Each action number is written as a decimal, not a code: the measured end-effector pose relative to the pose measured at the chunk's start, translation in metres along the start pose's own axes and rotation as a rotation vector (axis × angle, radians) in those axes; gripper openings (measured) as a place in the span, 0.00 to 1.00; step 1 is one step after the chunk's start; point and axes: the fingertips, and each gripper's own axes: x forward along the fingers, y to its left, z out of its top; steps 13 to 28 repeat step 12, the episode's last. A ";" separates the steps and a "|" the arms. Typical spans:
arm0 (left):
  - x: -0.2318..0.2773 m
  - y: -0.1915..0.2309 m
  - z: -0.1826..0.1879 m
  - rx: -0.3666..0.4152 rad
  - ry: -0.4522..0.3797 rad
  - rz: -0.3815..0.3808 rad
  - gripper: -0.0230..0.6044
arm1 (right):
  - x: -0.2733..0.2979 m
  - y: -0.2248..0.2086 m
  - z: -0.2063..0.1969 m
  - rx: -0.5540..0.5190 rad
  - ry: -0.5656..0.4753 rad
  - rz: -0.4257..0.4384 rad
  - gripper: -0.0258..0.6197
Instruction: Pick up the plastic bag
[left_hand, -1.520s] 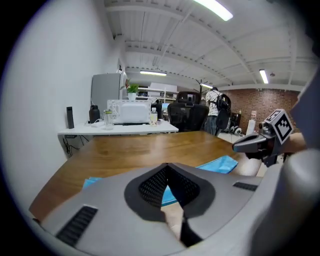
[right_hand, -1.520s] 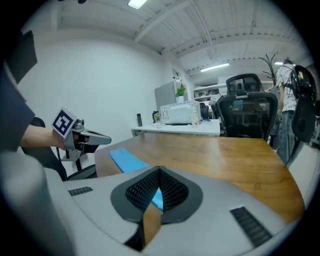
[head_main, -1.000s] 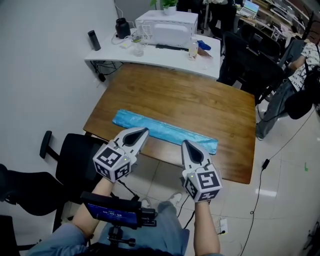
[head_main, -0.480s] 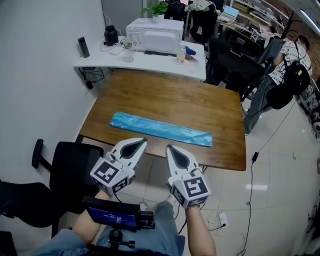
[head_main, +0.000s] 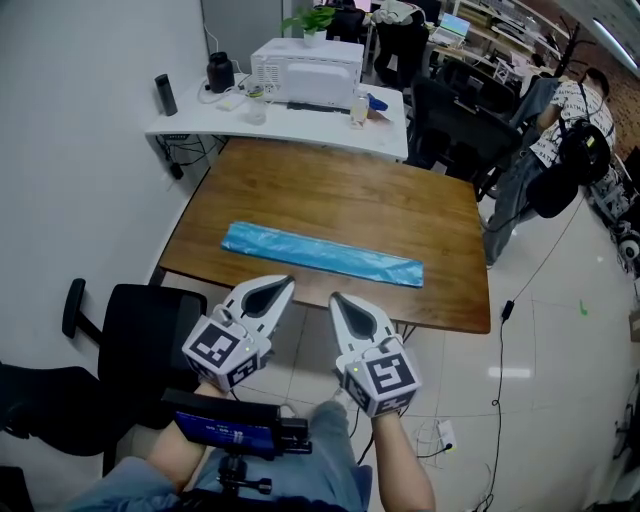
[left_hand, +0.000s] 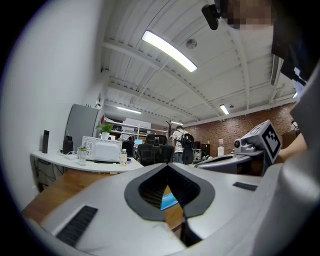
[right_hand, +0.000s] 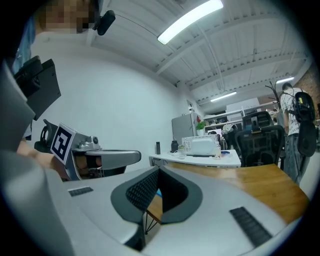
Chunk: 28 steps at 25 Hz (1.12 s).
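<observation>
While left gripper (head_main: 287, 282) and right gripper (head_main: 335, 298) hover side by side just off tabletop's near edge, plastic bag (head_main: 322, 254) lies flat on wooden table (head_main: 340, 190): long blue strip along near edge, from left edge toward near right corner. Left jaws pressed together, nothing between. Right jaws likewise closed, empty. Neither touches bag.

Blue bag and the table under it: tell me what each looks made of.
Blue bag: thin plastic film, it seems, glossy and slightly crinkled, with a light sheen along its flattened length. Table: wood or wood veneer, mid-brown with visible grain streaks and a smooth satin finish. Whether it is solid or laminate cannot be told.
</observation>
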 end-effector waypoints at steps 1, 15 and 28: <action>0.000 -0.001 0.001 0.002 -0.001 -0.004 0.04 | 0.000 0.001 0.000 0.000 0.003 0.000 0.04; 0.003 0.002 0.000 0.012 -0.014 -0.019 0.04 | 0.003 0.004 -0.002 -0.024 0.004 -0.003 0.04; 0.003 0.002 0.000 0.012 -0.014 -0.019 0.04 | 0.003 0.004 -0.002 -0.024 0.004 -0.003 0.04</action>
